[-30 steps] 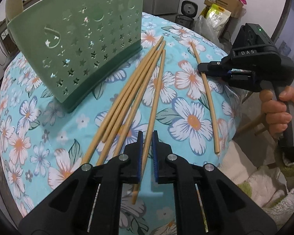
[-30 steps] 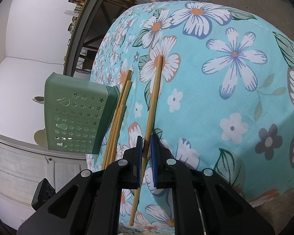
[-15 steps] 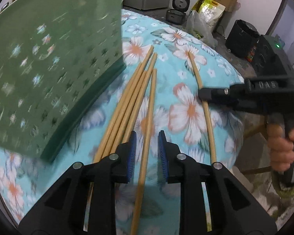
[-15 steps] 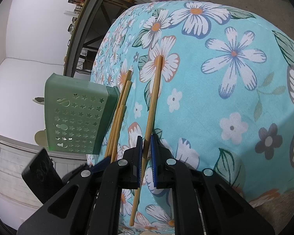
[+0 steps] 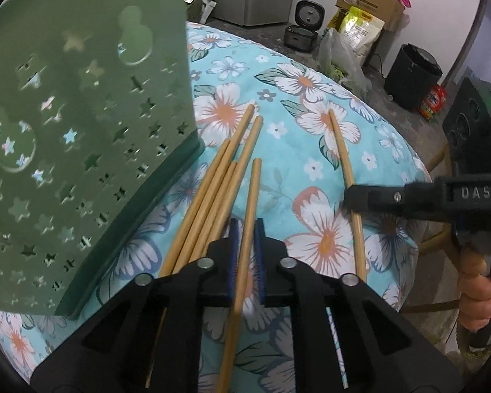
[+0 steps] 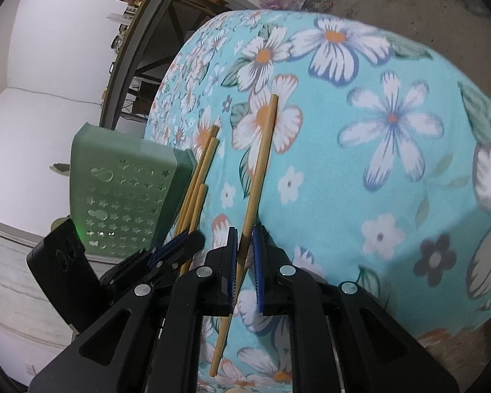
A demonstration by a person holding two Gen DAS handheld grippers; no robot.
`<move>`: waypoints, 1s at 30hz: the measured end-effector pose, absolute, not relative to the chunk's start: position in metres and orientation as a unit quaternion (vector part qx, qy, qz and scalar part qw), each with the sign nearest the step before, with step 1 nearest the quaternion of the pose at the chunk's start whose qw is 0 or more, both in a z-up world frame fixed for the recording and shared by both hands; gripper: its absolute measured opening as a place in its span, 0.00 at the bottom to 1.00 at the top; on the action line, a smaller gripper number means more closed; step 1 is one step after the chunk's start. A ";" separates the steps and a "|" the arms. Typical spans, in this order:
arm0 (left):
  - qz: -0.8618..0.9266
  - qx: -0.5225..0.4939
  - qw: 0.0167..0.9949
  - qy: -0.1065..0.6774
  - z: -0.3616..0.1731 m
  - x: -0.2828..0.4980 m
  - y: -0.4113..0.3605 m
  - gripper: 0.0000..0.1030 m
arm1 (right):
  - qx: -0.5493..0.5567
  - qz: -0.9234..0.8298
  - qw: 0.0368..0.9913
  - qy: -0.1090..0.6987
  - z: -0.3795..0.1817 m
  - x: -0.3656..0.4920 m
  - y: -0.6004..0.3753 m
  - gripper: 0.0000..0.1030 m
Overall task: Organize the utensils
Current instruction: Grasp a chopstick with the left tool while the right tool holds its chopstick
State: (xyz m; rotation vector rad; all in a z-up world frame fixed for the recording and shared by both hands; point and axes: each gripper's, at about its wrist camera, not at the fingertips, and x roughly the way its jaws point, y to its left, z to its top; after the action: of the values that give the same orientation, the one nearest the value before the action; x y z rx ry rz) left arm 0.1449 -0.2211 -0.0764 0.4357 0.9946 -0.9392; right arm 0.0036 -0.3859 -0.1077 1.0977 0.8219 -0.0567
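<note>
Several wooden chopsticks lie on a floral blue tablecloth (image 5: pixel 314 163). My left gripper (image 5: pixel 245 234) is shut on one chopstick (image 5: pixel 250 203), just right of a bundle of chopsticks (image 5: pixel 219 183). My right gripper (image 6: pixel 244 239) is shut on a single chopstick (image 6: pixel 262 160) that lies apart to the right; it also shows in the left wrist view (image 5: pixel 342 150). A green perforated utensil holder (image 5: pixel 75 137) stands at the left, beside the bundle; it also shows in the right wrist view (image 6: pixel 124 193).
The table edge drops off at the right in the left wrist view. Beyond it on the floor stand a black bin (image 5: pixel 412 75), a cardboard box (image 5: pixel 370 9) and bags. A shelf frame (image 6: pixel 147 39) stands behind the table.
My left gripper opened, slid forward along its chopstick toward the holder, then closed on it again. The right gripper stayed shut on its chopstick.
</note>
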 end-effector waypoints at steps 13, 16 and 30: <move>-0.430 0.195 0.755 0.455 -0.076 0.143 -0.212 0.07 | 0.454 -0.066 0.793 0.401 -0.097 0.022 -0.387 0.10; -0.430 0.195 0.755 0.455 -0.076 0.143 -0.212 0.07 | 0.434 -0.064 0.801 0.408 -0.094 0.021 -0.382 0.10; -0.431 0.191 0.755 0.456 -0.077 0.143 -0.210 0.07 | 0.398 -0.059 0.811 0.424 -0.077 0.009 -0.382 0.26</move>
State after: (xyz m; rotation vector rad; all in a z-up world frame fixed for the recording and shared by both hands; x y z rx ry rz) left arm 0.1435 -0.2097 -0.0769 0.4177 0.9944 -0.9400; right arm 0.0094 -0.3817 -0.0773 0.8496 0.9065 -0.1250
